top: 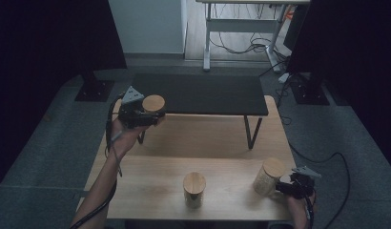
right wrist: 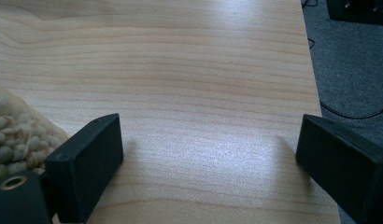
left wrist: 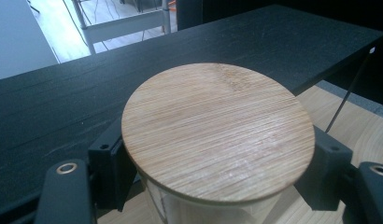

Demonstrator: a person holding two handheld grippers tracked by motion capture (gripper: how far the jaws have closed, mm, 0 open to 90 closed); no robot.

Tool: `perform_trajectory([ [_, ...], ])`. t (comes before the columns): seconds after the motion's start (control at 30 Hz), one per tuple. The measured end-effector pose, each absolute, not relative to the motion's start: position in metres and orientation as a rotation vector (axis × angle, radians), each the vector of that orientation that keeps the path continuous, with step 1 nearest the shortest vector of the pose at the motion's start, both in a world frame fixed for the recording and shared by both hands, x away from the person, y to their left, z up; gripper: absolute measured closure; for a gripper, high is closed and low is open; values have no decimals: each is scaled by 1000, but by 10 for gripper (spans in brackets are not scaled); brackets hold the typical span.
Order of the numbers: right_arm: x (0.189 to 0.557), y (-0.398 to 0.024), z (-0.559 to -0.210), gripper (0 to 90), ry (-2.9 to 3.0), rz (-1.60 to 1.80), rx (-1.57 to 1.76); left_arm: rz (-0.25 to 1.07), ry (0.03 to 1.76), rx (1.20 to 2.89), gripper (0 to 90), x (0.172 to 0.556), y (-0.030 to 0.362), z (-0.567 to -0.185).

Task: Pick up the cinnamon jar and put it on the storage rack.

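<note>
Jar in transit toward the black shelf; two jars left on the table.

The left gripper (top: pixel 145 116) is clamped on a jar with a bamboo lid (top: pixel 153 103), jaws pressing the glass just under the lid, jar carried off the table and just short of the black shelf (top: pixel 203 93) ahead of it. Judged stage: pickup done, placement on the shelf not yet done. The right gripper (top: pixel 284 187) rests low on the wooden table (top: pixel 150 191), jaws spread with nothing between them; a jar of pale beans (top: pixel 269 177) stands just beside its left jaw, ungripped. A third jar (top: pixel 194 189) stands further left, well apart from both grippers, untouched.
</note>
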State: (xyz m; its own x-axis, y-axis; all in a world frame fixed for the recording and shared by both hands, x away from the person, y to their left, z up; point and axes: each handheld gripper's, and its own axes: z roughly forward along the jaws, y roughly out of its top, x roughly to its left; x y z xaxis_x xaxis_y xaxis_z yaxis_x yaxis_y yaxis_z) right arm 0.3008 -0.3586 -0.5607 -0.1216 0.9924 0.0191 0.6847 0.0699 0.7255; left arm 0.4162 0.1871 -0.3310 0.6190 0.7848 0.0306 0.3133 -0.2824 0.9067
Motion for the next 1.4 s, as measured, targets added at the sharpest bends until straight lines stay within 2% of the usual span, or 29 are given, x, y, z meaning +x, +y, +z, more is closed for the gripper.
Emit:
perform_trajectory([
  [0.6, 301, -359, -561, 70, 1862, 819, 1661, 628, 861, 1838, 257, 419, 186, -316],
  [1.4, 301, -359, -561, 69, 1862, 819, 1661, 700, 897, 1802, 256, 447, 185, -324],
])
